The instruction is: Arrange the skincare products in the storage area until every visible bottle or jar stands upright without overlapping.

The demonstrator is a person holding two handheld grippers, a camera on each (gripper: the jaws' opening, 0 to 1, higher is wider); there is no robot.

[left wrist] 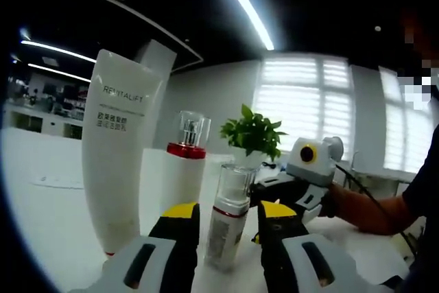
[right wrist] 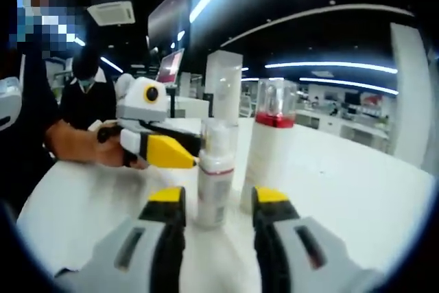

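small bottle: slim white bottle with clear cap and thin red collar (left wrist: pixel 228 215) stood upright on the white tabletop (left wrist: pixel 48 224), between the two grippers' lines of sight.
neighbours: white bottle with red band and clear square cap (left wrist: pixel 185 169) stood just behind it; tall white squeeze tube printed REVITALIFT (left wrist: pixel 116 149) stood on its cap beside that. All three upright; from these views I couldn't tell whether the small bottle touched the red-banded one.
left gripper (left wrist: pixel 224 221): yellow-tipped jaws spread either side of the small bottle, holding nothing; contact not clear.
right gripper (right wrist: pixel 211 200): jaws also apart, straddling the same bottle from the opposite side, nothing held.
step: looked like spacing or steadying the small bottle.
how to do it well: one gripper only should close, low on the body below the collar; the other backs off so the tips don't clash. Slide it slowly and keep it vertical.
risk: a nudge could topple the tall tube.
background: green potted plant (left wrist: pixel 254 135) well behind.
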